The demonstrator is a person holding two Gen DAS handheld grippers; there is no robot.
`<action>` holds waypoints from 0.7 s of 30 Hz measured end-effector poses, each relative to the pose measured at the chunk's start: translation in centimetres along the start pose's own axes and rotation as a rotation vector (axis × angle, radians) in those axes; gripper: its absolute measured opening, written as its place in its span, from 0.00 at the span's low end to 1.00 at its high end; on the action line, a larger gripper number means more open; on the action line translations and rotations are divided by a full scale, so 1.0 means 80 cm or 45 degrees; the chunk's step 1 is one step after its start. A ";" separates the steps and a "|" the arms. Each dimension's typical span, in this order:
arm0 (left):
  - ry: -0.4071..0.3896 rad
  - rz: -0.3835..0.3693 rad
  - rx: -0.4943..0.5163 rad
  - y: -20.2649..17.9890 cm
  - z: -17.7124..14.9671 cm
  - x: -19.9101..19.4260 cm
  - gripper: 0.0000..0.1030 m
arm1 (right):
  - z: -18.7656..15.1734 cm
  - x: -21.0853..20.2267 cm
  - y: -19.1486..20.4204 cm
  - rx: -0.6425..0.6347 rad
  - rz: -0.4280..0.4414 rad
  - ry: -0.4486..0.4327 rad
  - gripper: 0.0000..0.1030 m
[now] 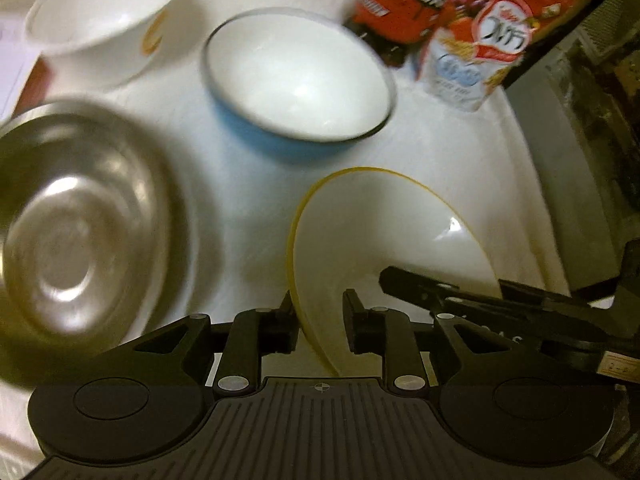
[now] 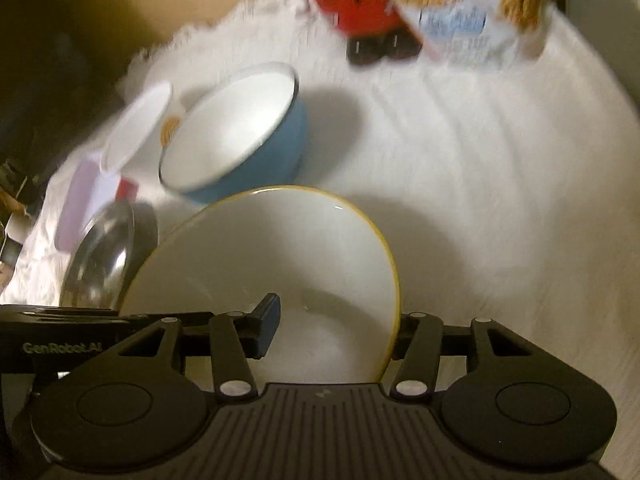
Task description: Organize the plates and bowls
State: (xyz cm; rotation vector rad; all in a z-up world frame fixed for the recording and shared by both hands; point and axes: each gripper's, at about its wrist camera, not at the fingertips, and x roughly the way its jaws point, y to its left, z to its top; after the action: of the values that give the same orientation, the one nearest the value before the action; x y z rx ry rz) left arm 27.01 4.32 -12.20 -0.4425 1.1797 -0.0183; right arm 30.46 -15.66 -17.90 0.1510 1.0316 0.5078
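White-clothed worktop point(image 1: 460, 168). Yellow-rimmed bowl point(image 1: 384, 232) tilted between my claws: left claw point(image 1: 318, 320) straddles its rim, right claw point(image 2: 334, 332) likewise, neither visibly clamped. Blue bowl point(image 1: 296, 84) straight ahead.

Your support surface: a table under a white cloth point(image 1: 248, 200), fringed at the far edge in the right wrist view. Resting on it you have:
- blue bowl point(image 1: 298, 84), white inside, upright, mid-table
- white bowl with an orange mark point(image 1: 100, 20), beyond and left of the blue one
- steel bowl point(image 1: 76, 236), at the left
- red snack pack point(image 1: 400, 8) and cereal bag point(image 1: 476, 52), side by side at the far edge
- pale flat box point(image 2: 80, 204), far left; blurred, so you cannot identify it
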 end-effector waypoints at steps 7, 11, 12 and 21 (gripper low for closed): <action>0.044 -0.021 0.004 0.011 -0.011 0.005 0.22 | -0.010 0.002 0.009 -0.017 -0.009 0.019 0.51; 0.040 -0.027 0.028 0.008 -0.012 0.004 0.22 | -0.010 -0.001 0.009 -0.007 -0.018 0.012 0.51; 0.038 -0.026 0.035 0.007 -0.011 0.004 0.21 | -0.011 0.000 0.008 -0.003 -0.019 0.009 0.51; -0.026 0.069 0.111 0.001 -0.004 -0.010 0.20 | -0.003 -0.019 -0.003 0.003 -0.033 -0.055 0.51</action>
State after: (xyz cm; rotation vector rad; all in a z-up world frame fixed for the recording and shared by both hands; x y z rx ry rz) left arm 26.36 4.47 -11.59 -0.3330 1.1660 -0.0184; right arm 29.69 -16.65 -16.95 0.1502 0.9911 0.4778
